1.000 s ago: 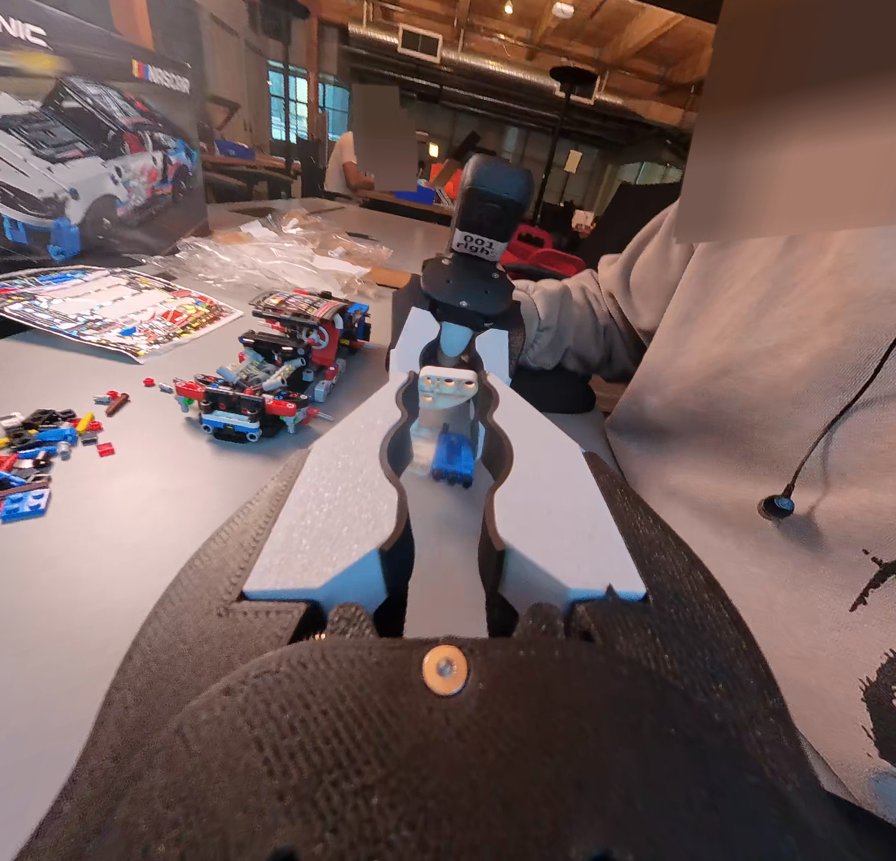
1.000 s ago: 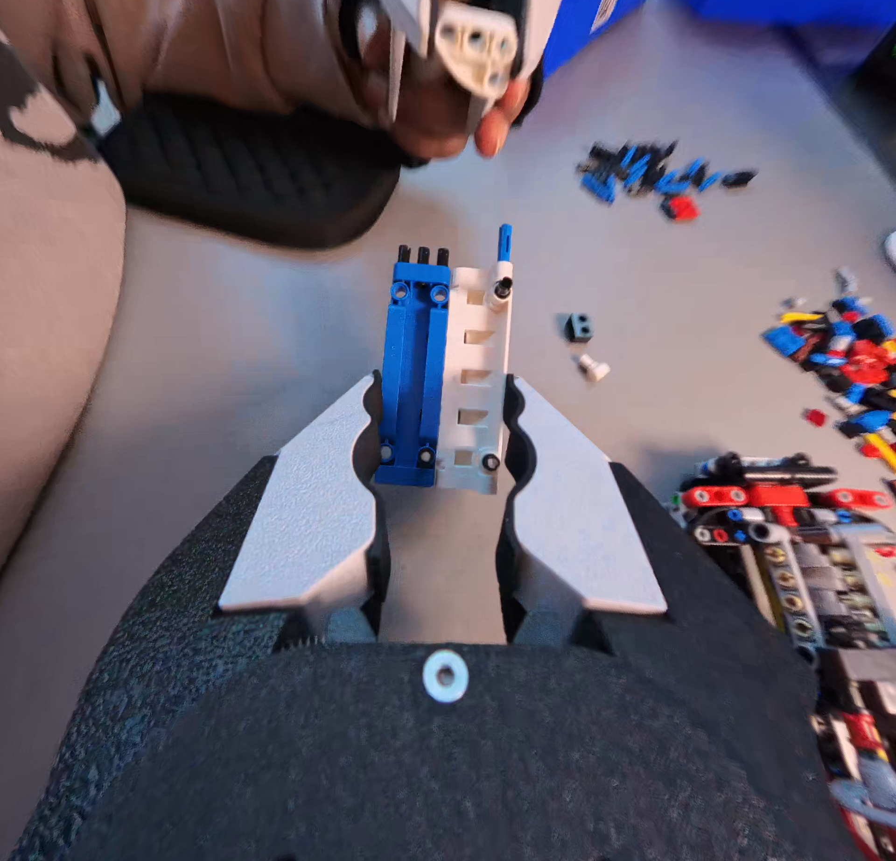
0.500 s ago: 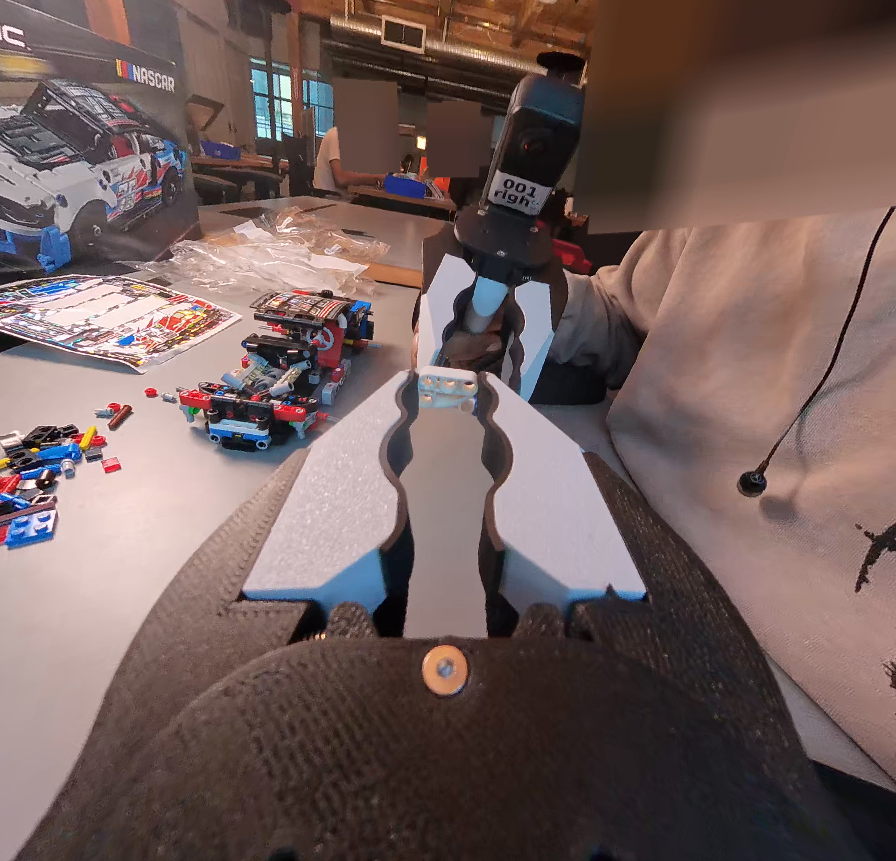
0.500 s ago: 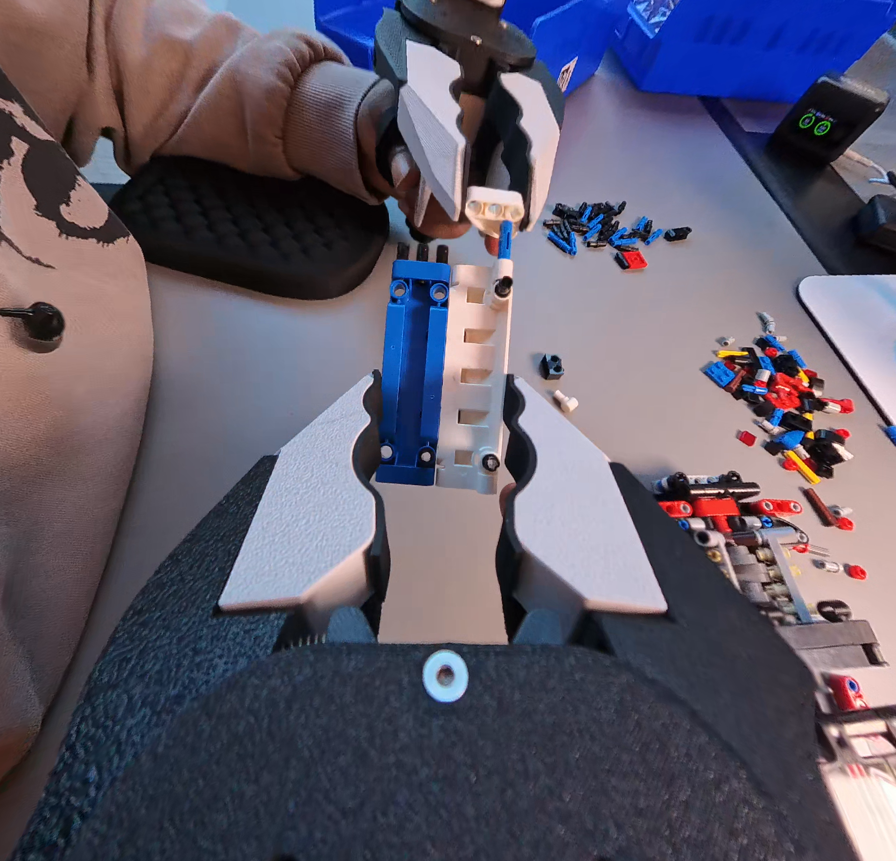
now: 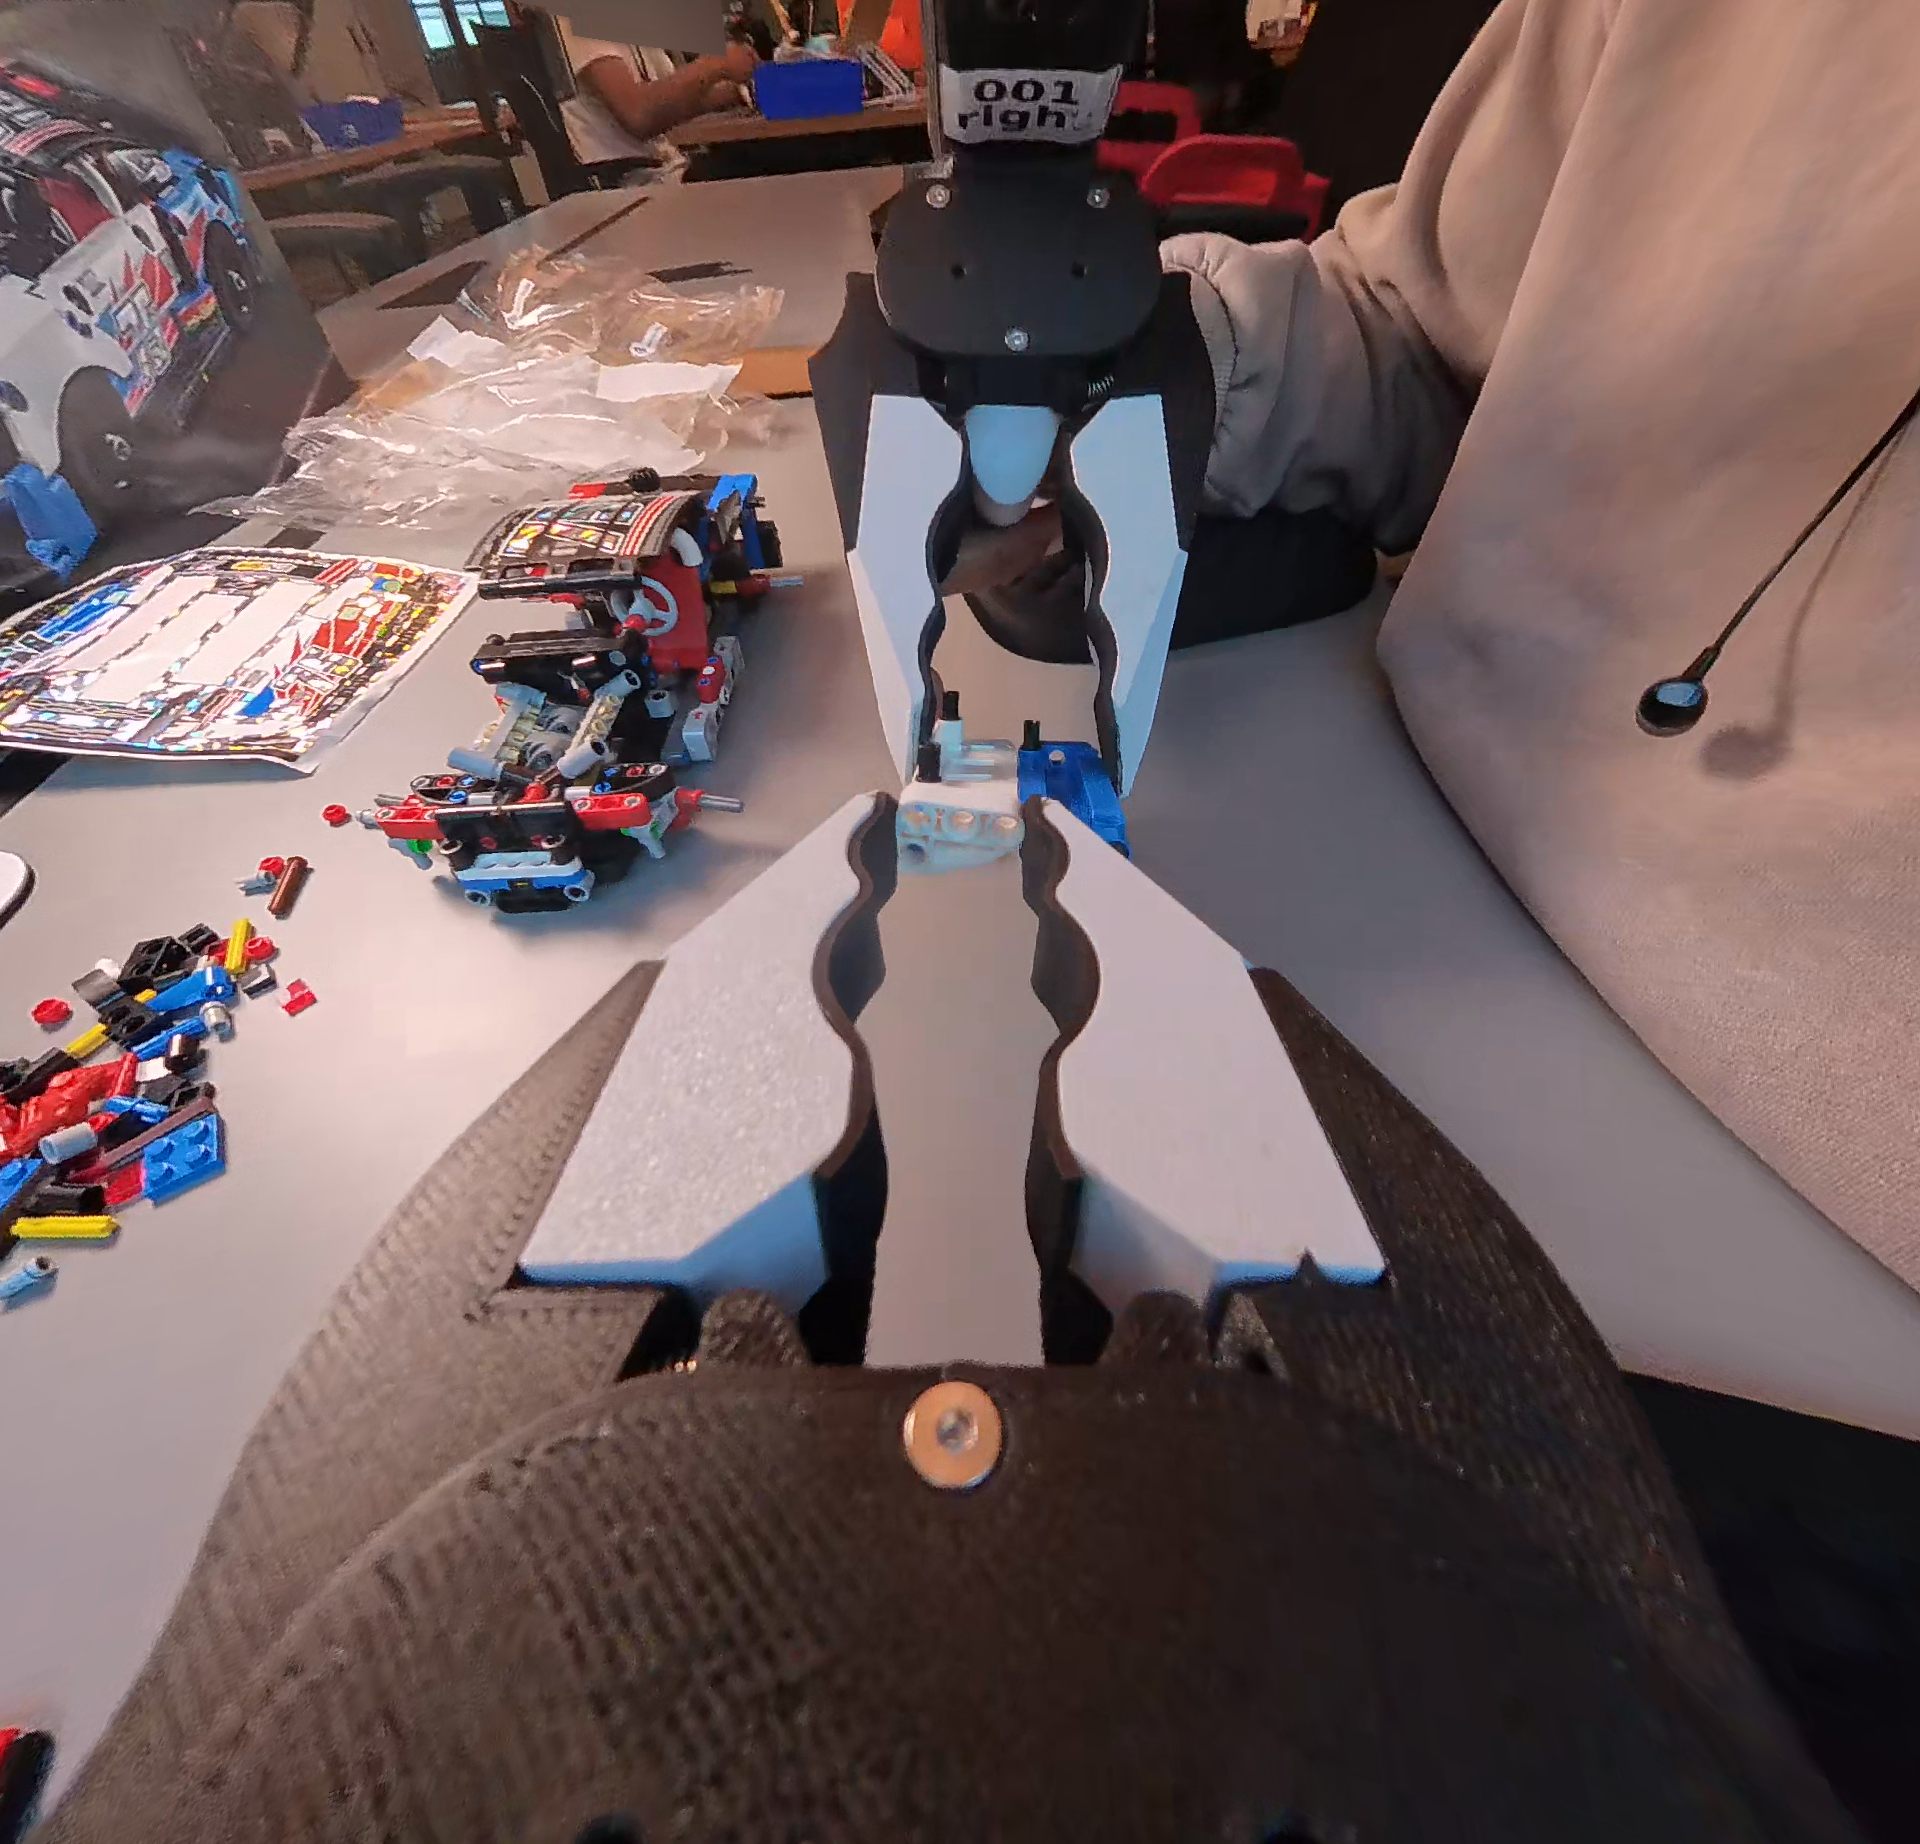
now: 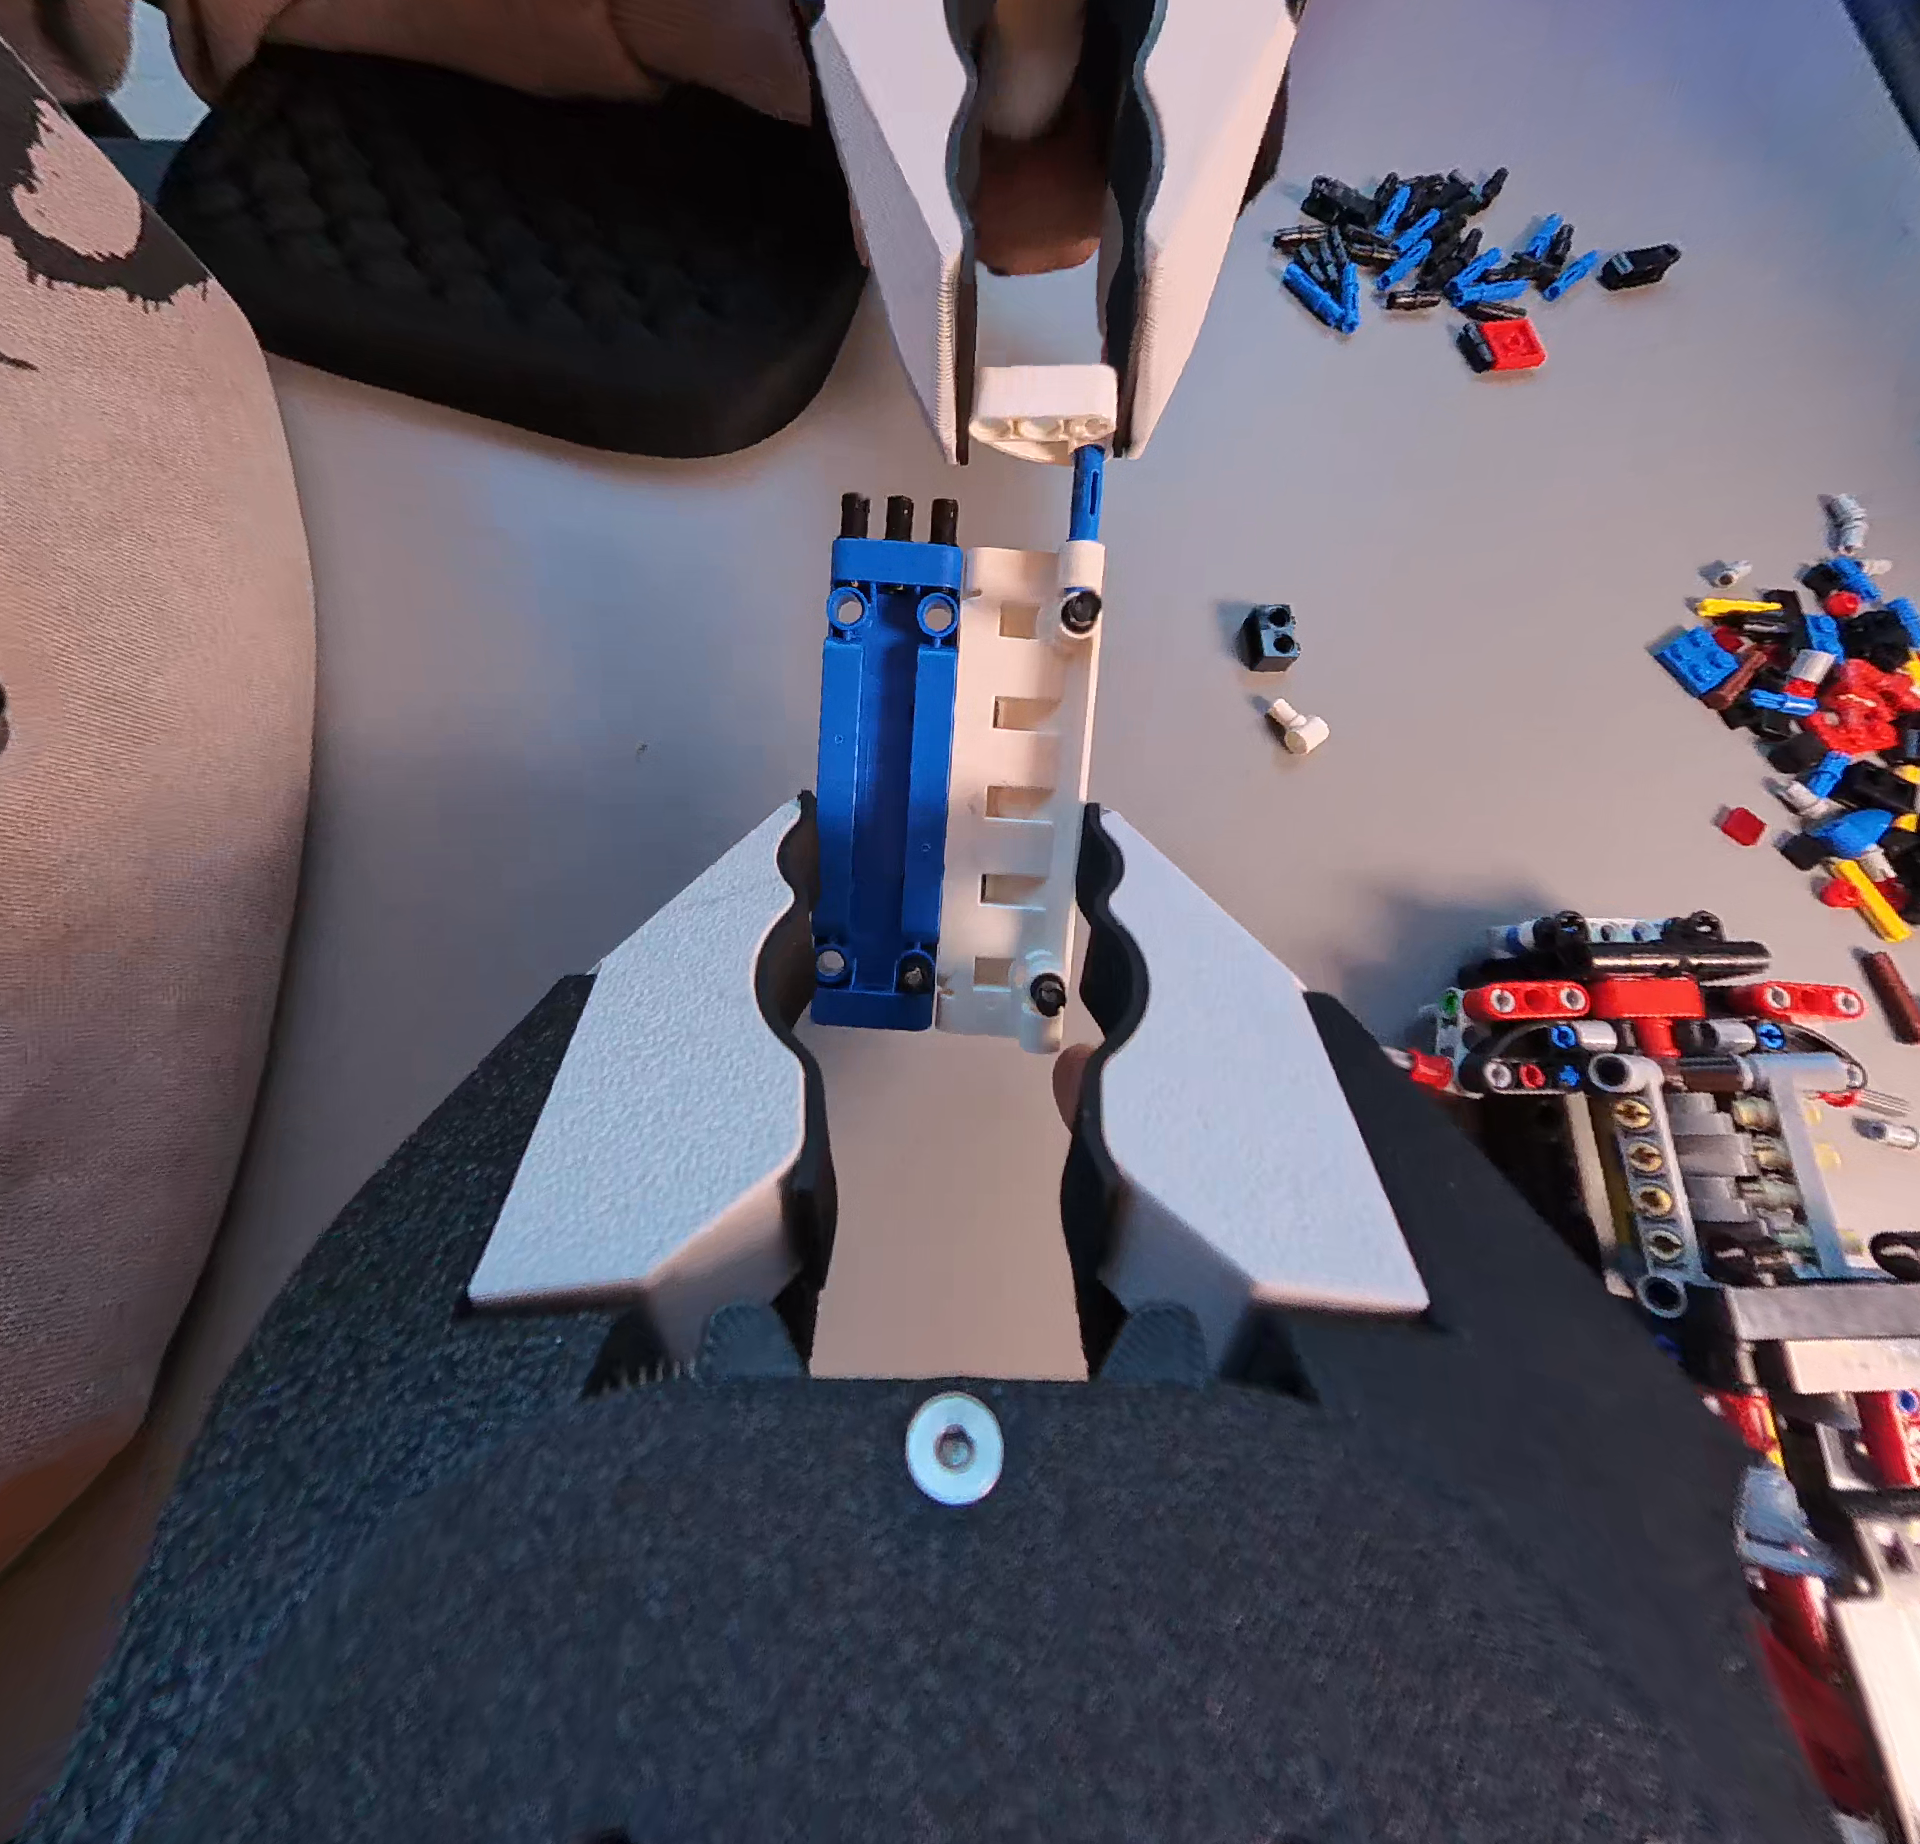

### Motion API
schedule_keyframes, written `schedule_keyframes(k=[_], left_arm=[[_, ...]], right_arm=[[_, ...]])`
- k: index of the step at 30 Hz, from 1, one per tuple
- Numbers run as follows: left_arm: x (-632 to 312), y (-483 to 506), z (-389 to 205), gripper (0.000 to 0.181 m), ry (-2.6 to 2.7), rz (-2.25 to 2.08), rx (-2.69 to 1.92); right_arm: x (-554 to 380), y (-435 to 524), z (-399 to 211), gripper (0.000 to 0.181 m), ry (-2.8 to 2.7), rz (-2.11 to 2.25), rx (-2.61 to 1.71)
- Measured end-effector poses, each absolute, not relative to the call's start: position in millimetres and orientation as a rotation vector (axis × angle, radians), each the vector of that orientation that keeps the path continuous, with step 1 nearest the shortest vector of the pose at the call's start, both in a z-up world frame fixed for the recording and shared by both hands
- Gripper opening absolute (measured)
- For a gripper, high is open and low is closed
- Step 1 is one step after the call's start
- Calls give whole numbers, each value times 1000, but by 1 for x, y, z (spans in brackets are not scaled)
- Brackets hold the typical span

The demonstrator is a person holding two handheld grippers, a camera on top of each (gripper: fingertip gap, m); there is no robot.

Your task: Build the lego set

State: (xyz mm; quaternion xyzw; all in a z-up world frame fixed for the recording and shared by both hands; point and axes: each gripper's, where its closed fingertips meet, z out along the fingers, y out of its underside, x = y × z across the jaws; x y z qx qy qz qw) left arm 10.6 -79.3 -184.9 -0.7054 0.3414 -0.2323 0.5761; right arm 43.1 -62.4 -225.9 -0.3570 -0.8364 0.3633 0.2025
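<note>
Grey table: right gripper clamps the blue-white panel; left gripper pinches a white beam. Misalignment could bend the blue axle.

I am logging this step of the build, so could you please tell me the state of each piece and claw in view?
Left claw: shut on the small white beam.
Small white beam: gripped, held at the blue pin's tip.
Blue pin: sticking out of the white panel's far end.
Right claw: shut on the blue and white panel.
Blue and white panel: joined side by side, gripped.
Car chassis: partly built, resting on the table.
</note>
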Motion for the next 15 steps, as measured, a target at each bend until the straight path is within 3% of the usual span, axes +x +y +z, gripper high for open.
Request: schedule_keyframes(k=[9, 12, 15], left_arm=[[11, -79, -206, 23, 836, -525, -1720], [17, -82, -183, 23, 764, -660, -1612], [20, -83, -167, 23, 739, -739, -1532]], right_arm=[[47, -66, -224, 47, -2340, 1092, -1012], [45, -68, -232, 47, -2353, 1018, -971], [45, -73, -222, 47, -2299, 1209, -940]])
